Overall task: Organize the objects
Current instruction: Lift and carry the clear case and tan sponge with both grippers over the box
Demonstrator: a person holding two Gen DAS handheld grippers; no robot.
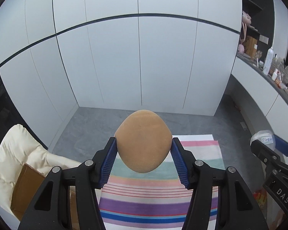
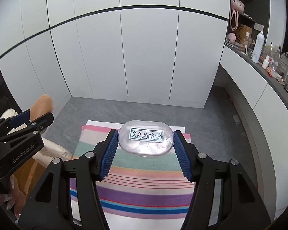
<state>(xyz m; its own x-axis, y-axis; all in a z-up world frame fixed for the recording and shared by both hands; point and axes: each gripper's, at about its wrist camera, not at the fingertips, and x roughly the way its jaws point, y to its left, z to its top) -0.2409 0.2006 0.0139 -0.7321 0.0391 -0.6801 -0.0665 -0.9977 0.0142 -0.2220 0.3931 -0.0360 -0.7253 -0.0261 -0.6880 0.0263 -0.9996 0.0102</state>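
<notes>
My left gripper [image 1: 143, 148] is shut on a tan, egg-shaped sponge [image 1: 143, 140], held in the air above a striped mat [image 1: 157, 205] on the floor. Its blue pads [image 1: 109, 163] press both sides of the sponge. My right gripper [image 2: 145, 140] is shut on a clear oval plastic case [image 2: 146, 138] with a white handwritten label, also held above the striped mat [image 2: 144, 197]. In the right wrist view the left gripper [image 2: 35, 115] with the tan sponge [image 2: 41, 105] shows at the left. The clear case [image 1: 263, 139] and the right gripper appear at the right edge of the left wrist view.
White cupboard doors [image 1: 140, 61] fill the background over a grey tiled floor [image 2: 211, 118]. A cream cushion [image 1: 13, 153] and a cardboard box [image 1: 26, 187] lie at the left. A curved counter [image 2: 259, 72] at the right carries a spray bottle [image 2: 257, 47], small bottles and clutter.
</notes>
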